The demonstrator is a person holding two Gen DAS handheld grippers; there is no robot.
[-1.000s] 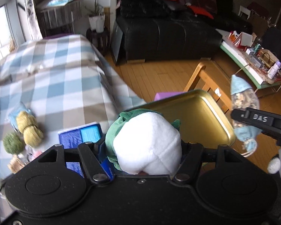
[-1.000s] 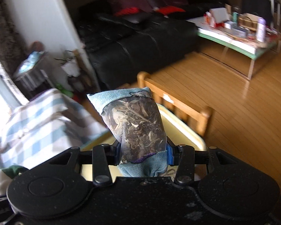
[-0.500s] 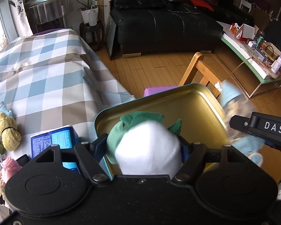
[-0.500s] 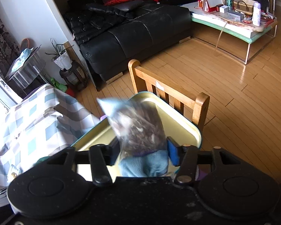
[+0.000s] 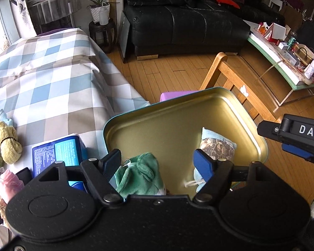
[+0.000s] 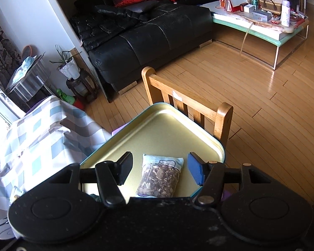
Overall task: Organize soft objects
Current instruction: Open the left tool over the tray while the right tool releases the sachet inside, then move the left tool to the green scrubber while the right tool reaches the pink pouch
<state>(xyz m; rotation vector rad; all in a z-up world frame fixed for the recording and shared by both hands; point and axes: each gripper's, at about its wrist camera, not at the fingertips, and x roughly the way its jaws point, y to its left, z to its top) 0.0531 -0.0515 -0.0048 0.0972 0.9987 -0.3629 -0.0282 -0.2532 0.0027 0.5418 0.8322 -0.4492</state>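
Observation:
A gold tin tray (image 5: pixel 169 125) with a teal rim lies below both grippers. A green and white plush (image 5: pixel 139 175) rests in its near corner, between the fingers of my left gripper (image 5: pixel 158 162). Those jaws are opening and the pads stand clear of the plush. A sachet of dried herbs (image 6: pixel 160 177) with light blue ends lies flat in the tray (image 6: pixel 157 129). My right gripper (image 6: pixel 160 166) hovers over it, its jaws opening and apart from it. In the left wrist view the sachet (image 5: pixel 216 148) lies at the right, partly behind a blue pad.
A checked cloth (image 5: pixel 52 79) covers the table at the left, with a yellow sock roll (image 5: pixel 7 140), a blue packet (image 5: pixel 58 152) and a pink pouch (image 5: pixel 10 184). A wooden chair (image 6: pixel 198 108) stands behind the tray. A black sofa (image 6: pixel 148 35) and a cluttered low table (image 6: pixel 261 25) lie beyond.
Both grippers have opened. The plush has dropped out of the left jaws into the tray. The sachet has fallen from the right jaws and lies flat in the tray.

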